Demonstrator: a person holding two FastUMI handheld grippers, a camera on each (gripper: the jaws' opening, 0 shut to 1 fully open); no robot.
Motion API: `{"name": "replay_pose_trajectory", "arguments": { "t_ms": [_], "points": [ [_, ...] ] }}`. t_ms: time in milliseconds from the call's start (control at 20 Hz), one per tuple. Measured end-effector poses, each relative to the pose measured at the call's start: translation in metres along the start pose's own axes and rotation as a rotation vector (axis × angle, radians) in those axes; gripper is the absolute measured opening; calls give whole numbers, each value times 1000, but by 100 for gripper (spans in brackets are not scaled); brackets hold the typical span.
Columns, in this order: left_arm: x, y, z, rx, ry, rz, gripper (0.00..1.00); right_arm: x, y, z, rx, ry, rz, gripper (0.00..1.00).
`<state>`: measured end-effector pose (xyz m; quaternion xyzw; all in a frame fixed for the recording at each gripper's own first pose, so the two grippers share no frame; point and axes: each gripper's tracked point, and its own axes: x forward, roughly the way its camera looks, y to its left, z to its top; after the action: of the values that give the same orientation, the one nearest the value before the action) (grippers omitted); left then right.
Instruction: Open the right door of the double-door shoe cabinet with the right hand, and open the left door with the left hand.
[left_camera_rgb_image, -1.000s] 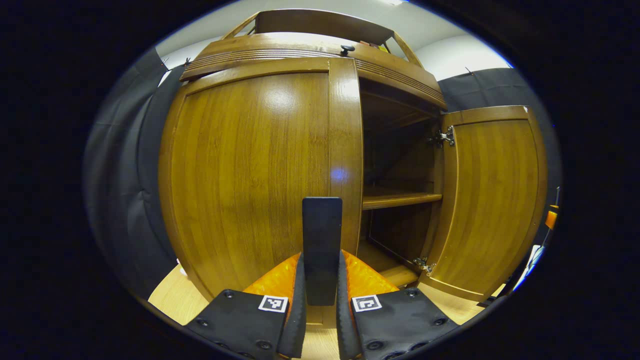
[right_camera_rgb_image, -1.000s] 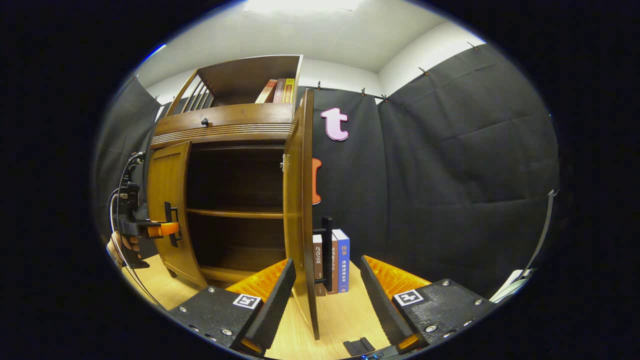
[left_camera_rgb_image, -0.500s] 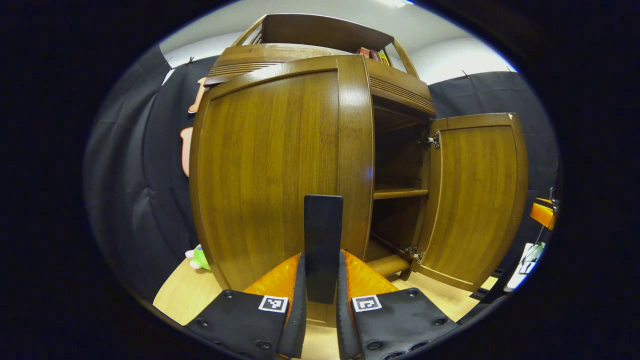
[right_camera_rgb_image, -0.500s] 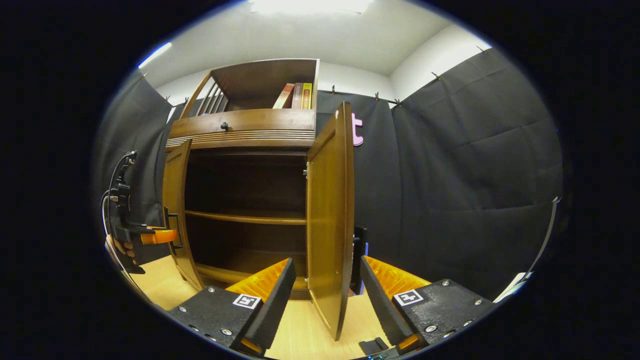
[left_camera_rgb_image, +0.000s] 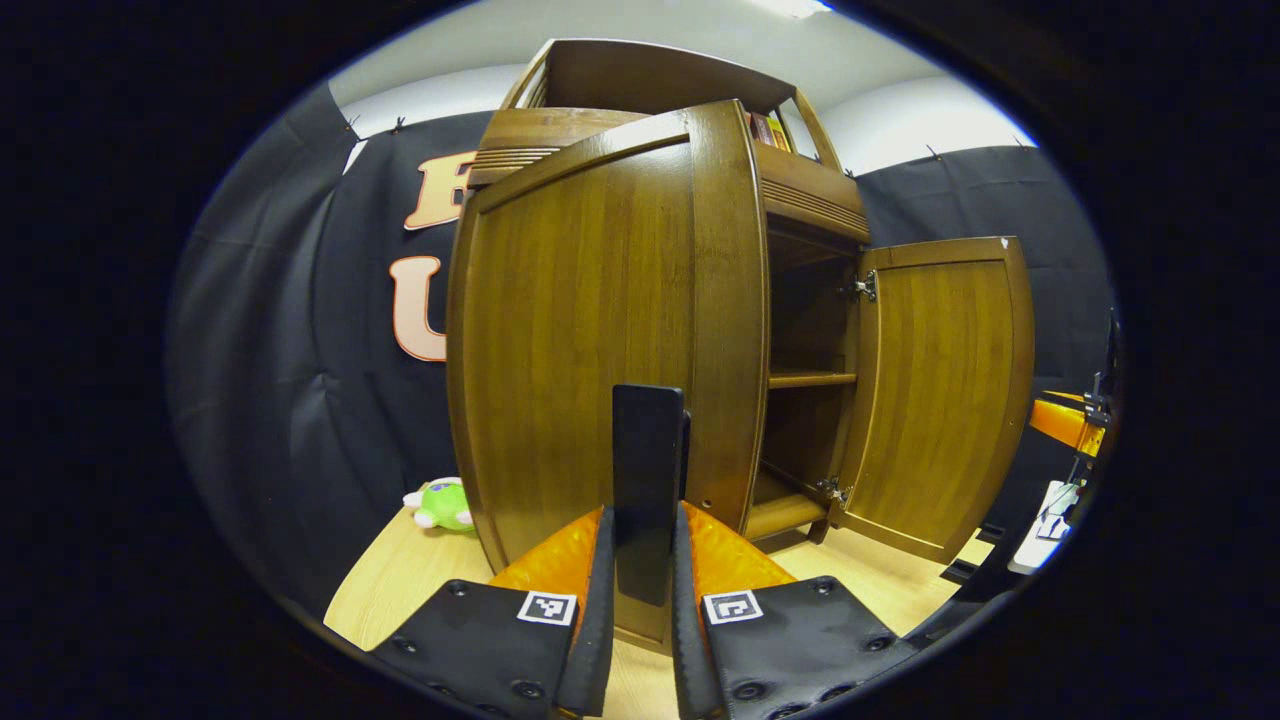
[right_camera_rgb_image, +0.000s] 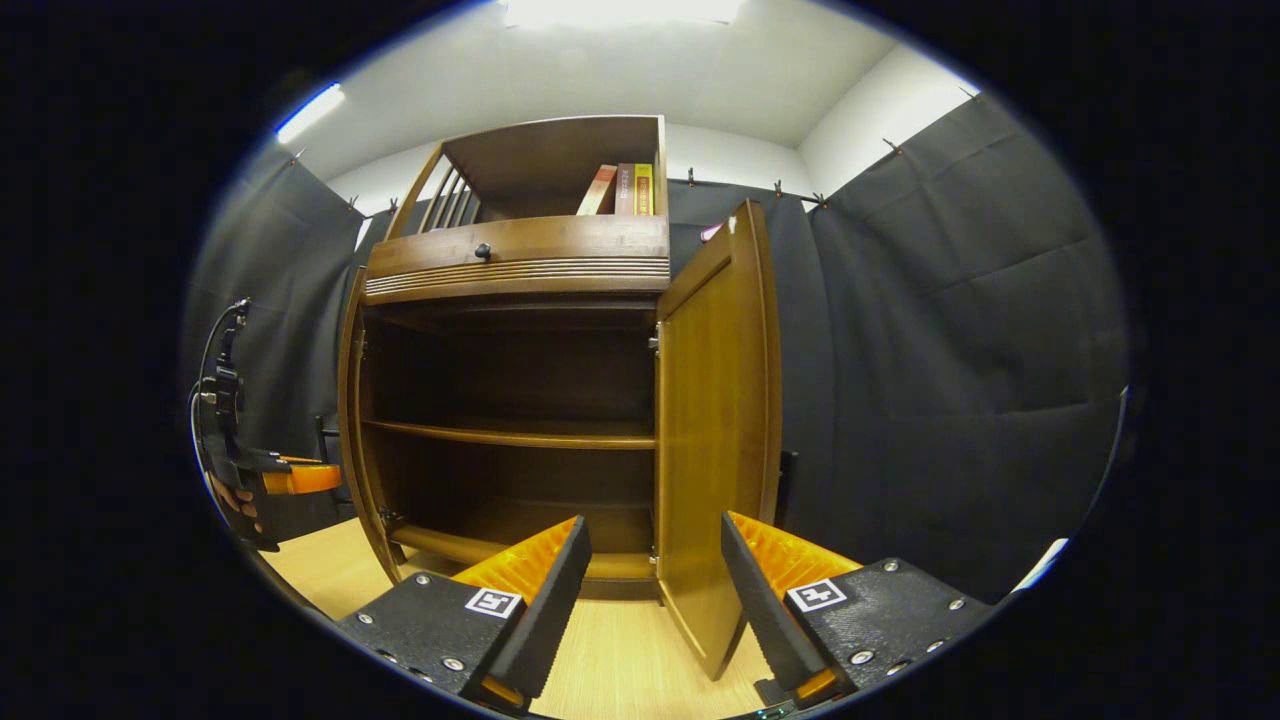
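In the left gripper view, the left door (left_camera_rgb_image: 590, 330) of the shoe cabinet (right_camera_rgb_image: 520, 260) is seen swung open, its black handle (left_camera_rgb_image: 648, 480) clamped between the fingers of the left gripper (left_camera_rgb_image: 642, 620). In the right gripper view, the right door (right_camera_rgb_image: 715, 420) is seen wide open, framed loosely by the spread fingers of the right gripper (right_camera_rgb_image: 655, 590), untouched

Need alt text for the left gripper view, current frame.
The left gripper is shut on the dark vertical bar handle of the brown wooden cabinet's left door, which is swung open. Beyond it stands the open right door, showing an inner shelf; a small green plush toy lies on the light wooden floor.
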<state>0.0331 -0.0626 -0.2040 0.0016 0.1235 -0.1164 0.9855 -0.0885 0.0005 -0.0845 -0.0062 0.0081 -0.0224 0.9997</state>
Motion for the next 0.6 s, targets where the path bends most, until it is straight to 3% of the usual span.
{"name": "replay_pose_trajectory", "arguments": {
  "t_ms": [250,400,600],
  "points": [
    [-21,20,-10,14,25,36,33,8,22,-1,3,-3,49,92],
    [-32,31,-11,23,25,54,21,13,35,-3,8,-1,75,92],
    [-43,47,-10,32,18,78,21,15,51,0,11,-13,106,92]
  ]
}}
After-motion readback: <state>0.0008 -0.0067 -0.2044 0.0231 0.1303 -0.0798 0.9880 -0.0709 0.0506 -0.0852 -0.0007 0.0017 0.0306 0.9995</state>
